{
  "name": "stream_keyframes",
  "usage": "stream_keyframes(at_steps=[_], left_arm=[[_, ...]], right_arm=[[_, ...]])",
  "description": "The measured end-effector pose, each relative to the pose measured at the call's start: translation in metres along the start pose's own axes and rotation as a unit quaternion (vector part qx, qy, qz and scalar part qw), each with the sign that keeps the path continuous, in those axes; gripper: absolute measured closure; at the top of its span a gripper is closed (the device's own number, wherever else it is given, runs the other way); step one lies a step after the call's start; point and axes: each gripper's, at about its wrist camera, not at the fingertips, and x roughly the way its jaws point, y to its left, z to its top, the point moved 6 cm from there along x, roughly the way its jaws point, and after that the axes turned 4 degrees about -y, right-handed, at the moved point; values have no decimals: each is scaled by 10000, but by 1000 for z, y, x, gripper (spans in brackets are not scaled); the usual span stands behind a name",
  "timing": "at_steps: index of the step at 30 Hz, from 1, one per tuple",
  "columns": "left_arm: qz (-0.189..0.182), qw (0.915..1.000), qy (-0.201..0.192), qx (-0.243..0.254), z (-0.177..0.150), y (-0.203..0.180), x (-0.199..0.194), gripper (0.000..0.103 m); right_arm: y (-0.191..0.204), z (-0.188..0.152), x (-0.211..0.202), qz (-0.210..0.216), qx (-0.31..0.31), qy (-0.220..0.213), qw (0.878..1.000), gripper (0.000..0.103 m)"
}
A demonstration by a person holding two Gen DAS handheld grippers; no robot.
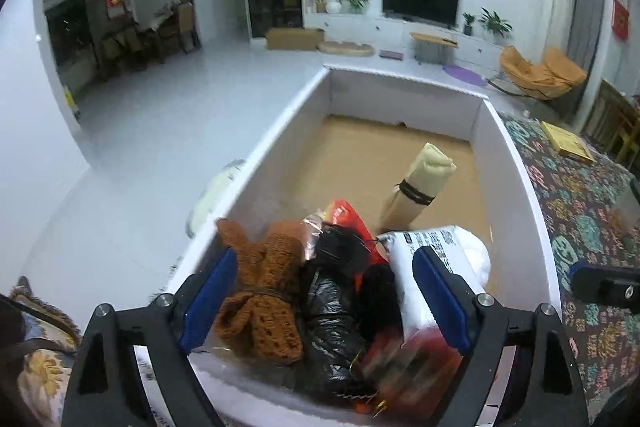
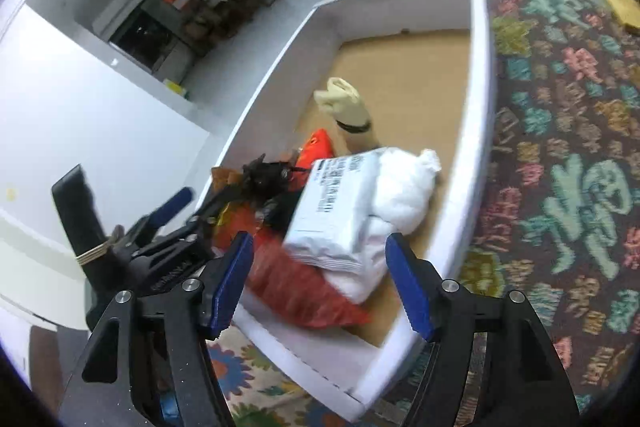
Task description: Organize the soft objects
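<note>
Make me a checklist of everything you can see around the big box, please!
Surface: patterned rug under a white box with a brown cardboard floor.
Job's things: all inside the box: brown knitted bundle tied with string, black bag, red bag, white printed package, white plastic bag, cream cloth roll tied with a dark band, standing tilted.
Clutter: yellow flat box on the rug.
Tongs: left tongs open over the bundles; right tongs open, holding nothing.
Cables: nothing seen.
Surroundings: TV, potted plants, orange chair, cardboard carton on the floor.
</note>
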Motion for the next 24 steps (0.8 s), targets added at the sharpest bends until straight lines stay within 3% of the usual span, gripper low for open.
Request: stream_keyframes(at_steps=[1,3,5,9,12,17,24], left_arm=[[103,9999,-38,-38,0,1,-8,12],[337,9994,-81,-81,0,3,-19,0],[663,9976,-143,-156,-2,8,-31,0],[463,9984,22,-310,-9,4,-39,0],[606,9970,233,-431,-18,7,-43,0],[750,9967,49,-302,-20,7,-53,0],[749,9968,22,-265,-18,7,-55,0]], right_arm=[[0,2,-7,-111,-130,-82,9998,31],[3,0,-21,-342,-424,-238,9982,31],[7,0,-31,-659,-740,-349,9945,29],[12,1,-34,-1038,-1147,-385,9872,29],[16,-4,-32,-1184,-1270,-313,9843,29],[19,-11,-25,-1495,-1582,-174,9759,29],[23,-15,-22,-1594,-1751,-130,9715,29]])
